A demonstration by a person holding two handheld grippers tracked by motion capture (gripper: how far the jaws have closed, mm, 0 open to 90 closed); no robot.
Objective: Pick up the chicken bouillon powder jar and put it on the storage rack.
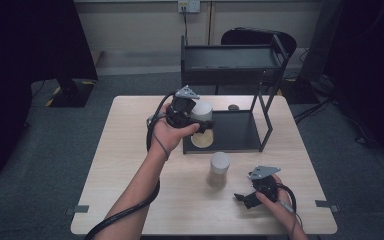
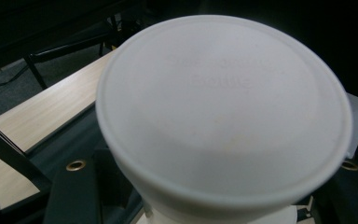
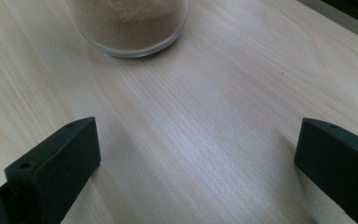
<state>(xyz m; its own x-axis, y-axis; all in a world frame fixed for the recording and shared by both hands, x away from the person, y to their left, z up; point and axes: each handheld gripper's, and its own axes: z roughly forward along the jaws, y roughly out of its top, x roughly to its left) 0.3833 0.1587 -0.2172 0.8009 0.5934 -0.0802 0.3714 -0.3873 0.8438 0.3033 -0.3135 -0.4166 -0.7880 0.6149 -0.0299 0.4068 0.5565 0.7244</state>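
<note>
From the high view, the left gripper [image 1: 192,114] is closed on a white-lidded jar [image 1: 201,117] and holds it over the bottom tray of a black shelf rack [image 1: 240,135]. The jar is up off the tray, and a pale round patch lies on the tray right under it. The left gripper view shows something the high view cannot: the jar's lid [image 2: 223,112] very close up, smooth and white, with faint raised letters too soft to read. Around the lid you can see bits of the black rack and a strip of the wooden table [image 2: 37,112].

A second jar [image 1: 219,170] stands on the table in front of the rack, with a grey lid and brown powder inside. The right gripper [image 1: 247,197] rests low near it, and its jaws are wide apart with nothing between them. The right gripper view shows the bottom of that jar [image 3: 128,23] and its sandy brown filling, with bare wood between the two black jaws.

The rack's top shelf hangs over the tray, and its thin legs stand at the right side.
</note>
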